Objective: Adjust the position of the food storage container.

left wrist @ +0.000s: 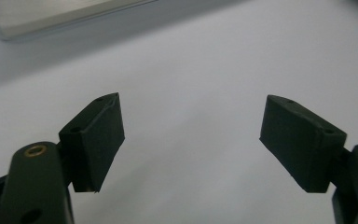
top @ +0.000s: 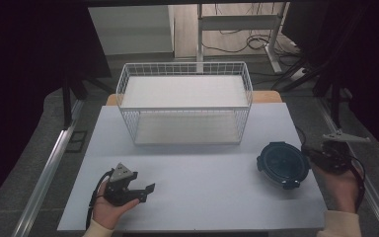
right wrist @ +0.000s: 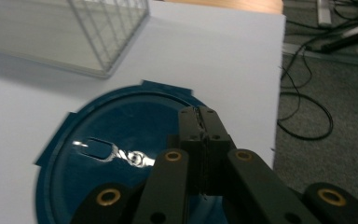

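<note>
High view: round dark-blue clip-lid container [top: 282,164], near right of white table [top: 202,197]; right gripper [top: 310,154] beside it, jaws together, likely nudging; left gripper [top: 148,190] resting, jaws apart, empty.

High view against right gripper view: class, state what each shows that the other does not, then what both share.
The high view alone takes in the whole white wire basket, the left gripper with its jaws apart, and both of the person's hands.

The right gripper view alone gives the close look: the right gripper has its jaws pressed together with nothing between them, poised over the round dark blue lid, where a glint shows on a small recessed tab.

Both share that lid, the pale table, a part of the basket, and cables on the floor.
</note>
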